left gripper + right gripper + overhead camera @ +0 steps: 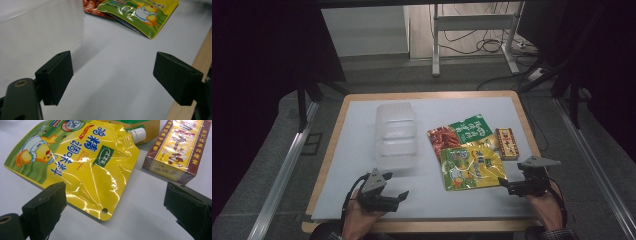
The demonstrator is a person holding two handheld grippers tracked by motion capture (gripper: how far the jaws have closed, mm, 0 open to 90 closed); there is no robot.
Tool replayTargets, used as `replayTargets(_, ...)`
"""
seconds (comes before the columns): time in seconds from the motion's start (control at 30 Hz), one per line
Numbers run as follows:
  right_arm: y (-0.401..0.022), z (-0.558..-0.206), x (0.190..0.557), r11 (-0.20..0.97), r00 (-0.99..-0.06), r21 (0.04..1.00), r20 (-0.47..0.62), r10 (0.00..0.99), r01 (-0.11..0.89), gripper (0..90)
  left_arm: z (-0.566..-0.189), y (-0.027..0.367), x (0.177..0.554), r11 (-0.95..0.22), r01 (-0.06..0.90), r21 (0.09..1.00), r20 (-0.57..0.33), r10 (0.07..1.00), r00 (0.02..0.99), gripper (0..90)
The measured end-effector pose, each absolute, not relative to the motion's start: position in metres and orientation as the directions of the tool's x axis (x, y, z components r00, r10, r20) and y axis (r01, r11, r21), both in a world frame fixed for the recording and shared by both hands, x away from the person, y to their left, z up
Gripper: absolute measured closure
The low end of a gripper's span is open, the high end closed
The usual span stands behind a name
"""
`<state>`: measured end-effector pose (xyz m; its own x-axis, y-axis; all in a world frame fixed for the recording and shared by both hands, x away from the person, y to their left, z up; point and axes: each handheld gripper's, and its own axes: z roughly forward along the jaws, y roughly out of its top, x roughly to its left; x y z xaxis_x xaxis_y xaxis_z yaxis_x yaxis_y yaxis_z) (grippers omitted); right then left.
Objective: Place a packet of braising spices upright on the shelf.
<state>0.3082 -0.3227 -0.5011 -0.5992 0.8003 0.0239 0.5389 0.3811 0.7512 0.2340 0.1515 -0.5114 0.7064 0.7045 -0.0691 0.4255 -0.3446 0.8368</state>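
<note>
A yellow-green spouted pouch (471, 167) with a duck picture lies flat on the white mat, overlapping a red-and-green snack bag (459, 132). A small red-and-yellow box (507, 143) lies to their right. A clear plastic container (396, 135) stands left of them. My left gripper (396, 185) is near the front edge, below the container, open and holding nothing. In the left gripper view its jaws (112, 72) frame bare mat, with the container (37, 32) at the left. My right gripper (511, 176) is open just off the pouch's lower right corner (82, 162), with the box (175, 150) beyond.
The mat sits on a wooden table whose front edge (200, 57) runs close beside the left gripper. The pouch's white cap (137, 133) points toward the box. Beyond the table stand a metal frame and floor cables (472, 45).
</note>
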Motion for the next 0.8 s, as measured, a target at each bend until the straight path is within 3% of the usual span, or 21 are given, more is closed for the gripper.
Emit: replayTargets(0.8, -0.324, -0.501, 0.308, 0.379, -0.602, 0.754, 0.028, 0.798, 0.537, 4.4, -0.507, 0.125, 0.245, -0.388, 0.401, 0.829, -0.066, 0.645, 0.761, 40.5)
